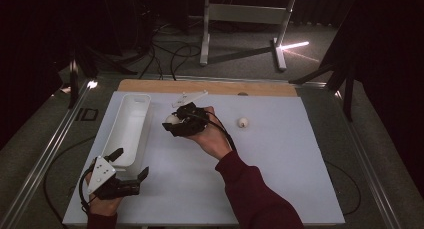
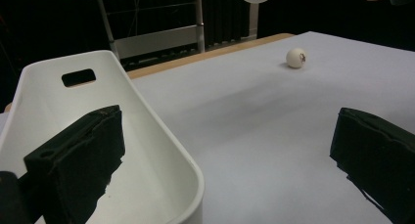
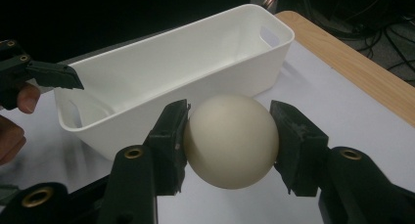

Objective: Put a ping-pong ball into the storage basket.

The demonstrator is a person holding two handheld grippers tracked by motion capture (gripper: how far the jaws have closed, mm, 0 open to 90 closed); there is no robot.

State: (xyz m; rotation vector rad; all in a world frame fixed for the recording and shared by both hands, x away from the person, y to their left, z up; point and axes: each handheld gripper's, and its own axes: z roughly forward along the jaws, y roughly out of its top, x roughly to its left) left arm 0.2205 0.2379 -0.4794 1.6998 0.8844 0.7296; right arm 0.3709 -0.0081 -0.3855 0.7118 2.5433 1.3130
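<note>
Nearest the high camera, at the left, the left tool point(image 1: 131, 164) hangs open and empty over the near end of the white bin point(image 1: 126, 134), one jaw inside it; rightward, the right tool point(image 3: 230, 136) is clamped on a cream ball point(image 3: 230, 140), held just beside the bin's long wall; a second ball point(image 1: 243, 122) lies farther right on the desk point(image 1: 280, 154). Carrying appears under way; next, the ball likely needs lifting over the rim before release.

Dark room; grey carpet floor point(image 1: 240, 54), cables point(image 1: 172, 51), white metal frame point(image 1: 245, 14).
</note>
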